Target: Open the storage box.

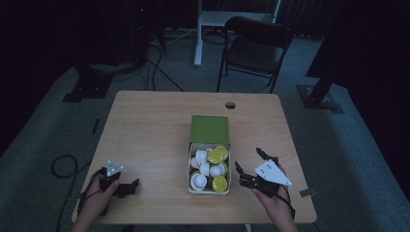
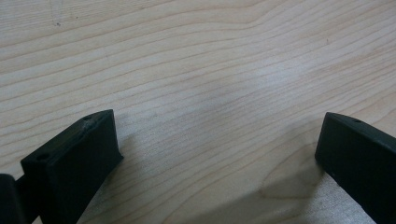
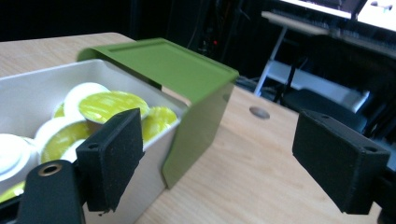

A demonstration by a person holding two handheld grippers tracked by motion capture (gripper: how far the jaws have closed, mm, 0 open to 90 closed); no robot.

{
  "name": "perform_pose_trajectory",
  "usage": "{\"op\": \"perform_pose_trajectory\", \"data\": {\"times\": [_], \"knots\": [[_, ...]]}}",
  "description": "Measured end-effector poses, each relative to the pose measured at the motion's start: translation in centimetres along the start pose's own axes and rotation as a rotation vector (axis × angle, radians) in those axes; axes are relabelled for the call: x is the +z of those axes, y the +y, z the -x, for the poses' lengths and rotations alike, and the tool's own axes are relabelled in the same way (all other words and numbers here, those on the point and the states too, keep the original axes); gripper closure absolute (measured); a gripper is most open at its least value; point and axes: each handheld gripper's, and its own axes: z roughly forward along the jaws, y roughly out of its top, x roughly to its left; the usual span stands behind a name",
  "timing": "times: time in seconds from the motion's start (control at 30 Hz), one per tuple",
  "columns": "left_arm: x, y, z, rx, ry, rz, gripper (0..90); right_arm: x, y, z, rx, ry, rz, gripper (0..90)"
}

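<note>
Looking down from the high view, the white box (image 1: 209,166) of capsules (image 1: 216,156) sits on the wooden table (image 1: 154,130), its green lid (image 1: 210,129) pushed back toward the far end. Just beside the box, the right gripper (image 1: 250,166) hovers with jaws spread and empty, while the left gripper (image 1: 136,185) rests well apart, near the table's front left corner.

From the left gripper view, both black jaws stand wide over bare table (image 2: 201,70) (nothing between them).

From the right gripper view, the jaws gape apart, one before the box (image 3: 32,93), the green lid (image 3: 177,74) partly covering it; yellow-topped capsules (image 3: 112,105) lie inside.
</note>
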Motion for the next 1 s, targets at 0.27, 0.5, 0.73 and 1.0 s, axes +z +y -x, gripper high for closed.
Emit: {"op": "perform_pose_trajectory", "data": {"times": [0.27,0.5,0.73,1.0], "knots": [[0.0,0.0,0.0,0.0,0.0,0.0,0.0,0.4,-3.0,2.6,0.15,-0.093,-0.087,13.9],[0.0,0.0,0.0,0.0,0.0,0.0,0.0,0.7,-4.9,4.1,0.216,-0.161,-0.169,13.9],[0.0,0.0,0.0,0.0,0.0,0.0,0.0,0.9,-6.4,5.1,0.245,-0.202,-0.248,13.9],[0.0,0.0,0.0,0.0,0.0,0.0,0.0,1.2,-7.8,5.7,0.283,-0.227,-0.339,13.8]]}}
